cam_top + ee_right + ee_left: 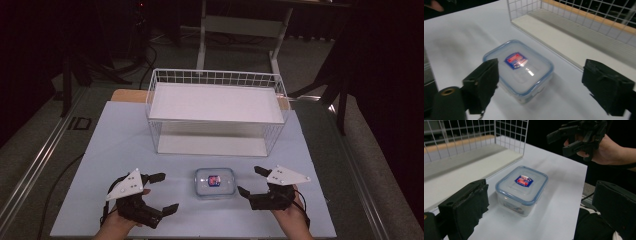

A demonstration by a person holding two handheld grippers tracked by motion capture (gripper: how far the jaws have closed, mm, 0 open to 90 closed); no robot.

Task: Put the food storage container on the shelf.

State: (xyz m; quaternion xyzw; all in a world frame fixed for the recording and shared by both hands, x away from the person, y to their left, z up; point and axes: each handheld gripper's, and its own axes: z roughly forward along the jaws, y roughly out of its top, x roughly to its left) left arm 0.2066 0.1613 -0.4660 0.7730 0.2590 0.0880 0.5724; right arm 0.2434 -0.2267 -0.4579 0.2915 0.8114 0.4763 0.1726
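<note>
A clear plastic container [215, 182] with a blue-rimmed lid and a red and blue label sits shut on the white tabletop [120, 140], near its front edge. My left gripper [167, 191] hovers open to the container's left and holds nothing. On the other side, my right gripper [249, 180] is open too, its jaws pointing at the box without touching it. The left gripper view has the container [522, 188] ahead between the wide jaws, with the right gripper [574, 137] beyond it. The right gripper view looks down on the container [520, 67] between its spread jaws.
A white wire basket [215, 75] with a white floor panel stands behind the container, its near wall about a hand's width away. Bare tabletop lies left and right of the container. Dark floor, rails and a stand's legs surround the table.
</note>
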